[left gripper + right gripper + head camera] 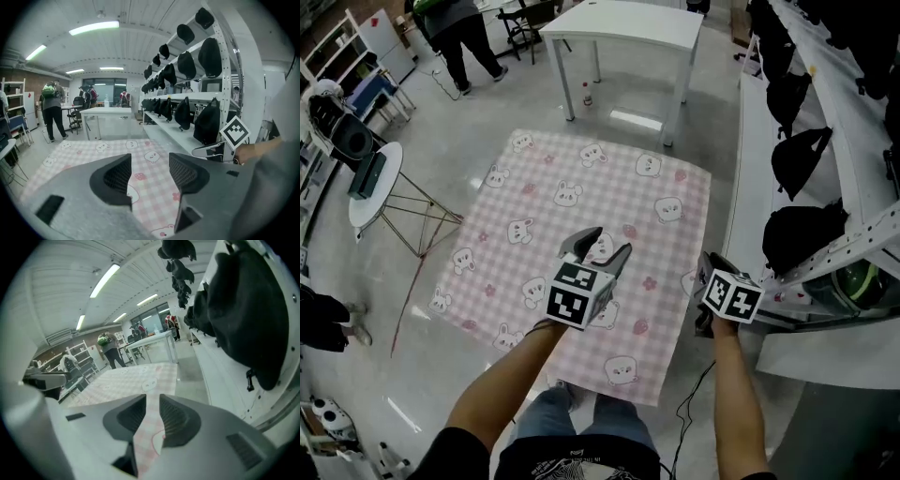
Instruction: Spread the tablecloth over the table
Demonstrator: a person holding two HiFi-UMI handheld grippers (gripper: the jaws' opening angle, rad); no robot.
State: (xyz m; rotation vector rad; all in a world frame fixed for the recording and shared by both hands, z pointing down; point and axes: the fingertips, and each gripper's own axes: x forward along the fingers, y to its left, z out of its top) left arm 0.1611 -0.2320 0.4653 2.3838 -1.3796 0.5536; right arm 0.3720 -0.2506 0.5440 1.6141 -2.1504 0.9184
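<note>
Pink-and-white check, dotted with little cartoon animal faces: the tablecloth lies flat across the tabletop, which is hidden beneath it, and hangs over the near edge. The left forearm reaches in bare from the near edge. It holds the left gripper above the near half of the cloth, tipped forward and down. In the left gripper view its fingers stand well apart with nothing between them, only the cloth below.

The right forearm runs alongside the tabletop's right edge. The right gripper hangs there by the near right corner, angled down. In the right gripper view its fingers show a narrow gap. The cloth's edge shows through the gap, and the pads are not pressing on it.

Each gripper's cube carries black-and-white square markers, on the left and on the right. A pale print on the person's dark shirt is too small to read.
</note>
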